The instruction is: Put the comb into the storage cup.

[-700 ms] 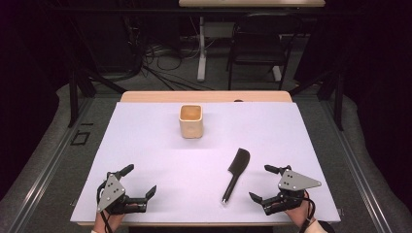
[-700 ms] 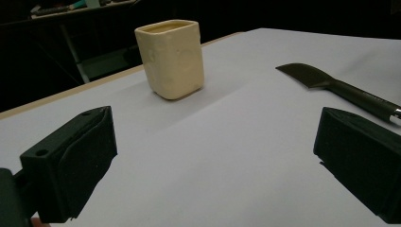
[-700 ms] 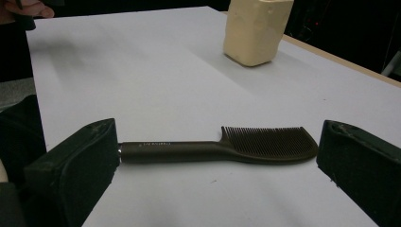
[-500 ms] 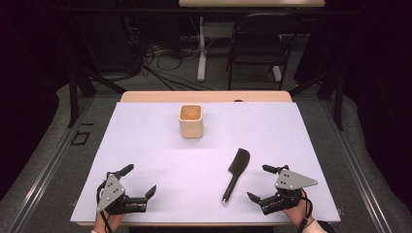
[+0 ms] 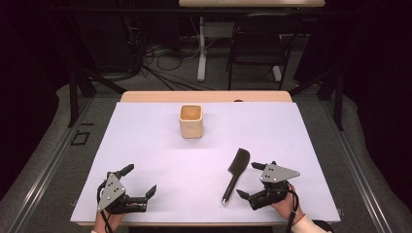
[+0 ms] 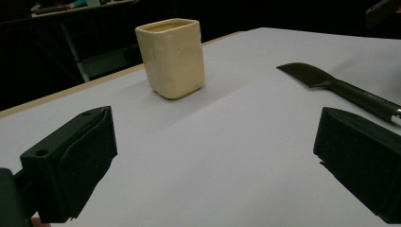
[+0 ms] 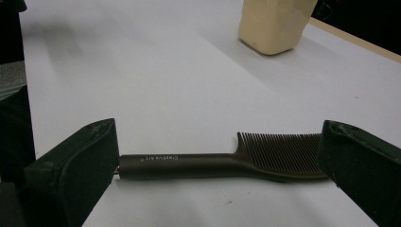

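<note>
While both of my grippers rest low at the near edge of the white table (image 5: pixel 160 145), these are the readings, all placed against the cream cup.

Cup: a cream cup (image 5: pixel 191 121) with squared walls stands upright toward the far middle of the table, open mouth up; in the left gripper view it (image 6: pixel 172 56) sits ahead and left of centre.

Comb: a dark comb (image 5: pixel 236 173) lies flat on the table, nearer to me than the cup and off to its right, well apart from it. Its toothed head points back toward the cup and its handle points toward me. In the right gripper view the comb (image 7: pixel 222 161) lies crosswise, handle at the left, teeth at the right.

Right gripper: my right gripper (image 5: pixel 250 180) sits just beside the comb, on the side away from the cup's line. Its jaws are spread wide and released; the comb lies across the gap just ahead of them, and neither pad presses on it.

Left gripper: my left gripper (image 5: pixel 138 180) sits nearer to me than the cup and to its left, well apart from cup and comb. Its jaws are spread wide and released, with bare table between them.

Hands: one hand behind each gripper, at the table's near edge.
</note>
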`<state>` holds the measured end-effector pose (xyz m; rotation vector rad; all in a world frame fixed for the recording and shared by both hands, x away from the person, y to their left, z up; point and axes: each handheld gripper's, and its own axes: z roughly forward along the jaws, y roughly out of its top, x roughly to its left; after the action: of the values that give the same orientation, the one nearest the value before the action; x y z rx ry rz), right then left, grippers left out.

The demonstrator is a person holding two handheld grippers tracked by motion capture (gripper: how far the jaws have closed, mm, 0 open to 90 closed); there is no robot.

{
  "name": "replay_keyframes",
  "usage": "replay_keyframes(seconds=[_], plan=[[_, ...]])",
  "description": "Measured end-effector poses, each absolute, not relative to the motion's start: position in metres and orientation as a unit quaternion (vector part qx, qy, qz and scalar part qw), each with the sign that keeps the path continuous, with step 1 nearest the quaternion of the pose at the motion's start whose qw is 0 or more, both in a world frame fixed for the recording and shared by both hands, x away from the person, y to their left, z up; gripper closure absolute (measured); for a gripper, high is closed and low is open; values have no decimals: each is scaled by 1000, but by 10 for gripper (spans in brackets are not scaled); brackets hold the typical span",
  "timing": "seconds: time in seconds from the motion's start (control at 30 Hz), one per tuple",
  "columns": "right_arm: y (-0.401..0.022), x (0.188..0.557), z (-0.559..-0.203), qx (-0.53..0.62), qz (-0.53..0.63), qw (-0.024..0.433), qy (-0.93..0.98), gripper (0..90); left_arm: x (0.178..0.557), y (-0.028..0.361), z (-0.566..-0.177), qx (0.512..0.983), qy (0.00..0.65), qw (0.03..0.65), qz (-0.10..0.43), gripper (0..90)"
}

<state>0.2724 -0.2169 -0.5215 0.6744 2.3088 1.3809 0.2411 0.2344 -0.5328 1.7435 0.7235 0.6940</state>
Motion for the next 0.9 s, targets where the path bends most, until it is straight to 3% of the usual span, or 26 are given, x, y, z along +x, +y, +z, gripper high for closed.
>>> replay_keyframes(seconds=[0.9], plan=[[-178,289,-525,224,468,135,845,0,240,236,-532,730,306,534,298,2]])
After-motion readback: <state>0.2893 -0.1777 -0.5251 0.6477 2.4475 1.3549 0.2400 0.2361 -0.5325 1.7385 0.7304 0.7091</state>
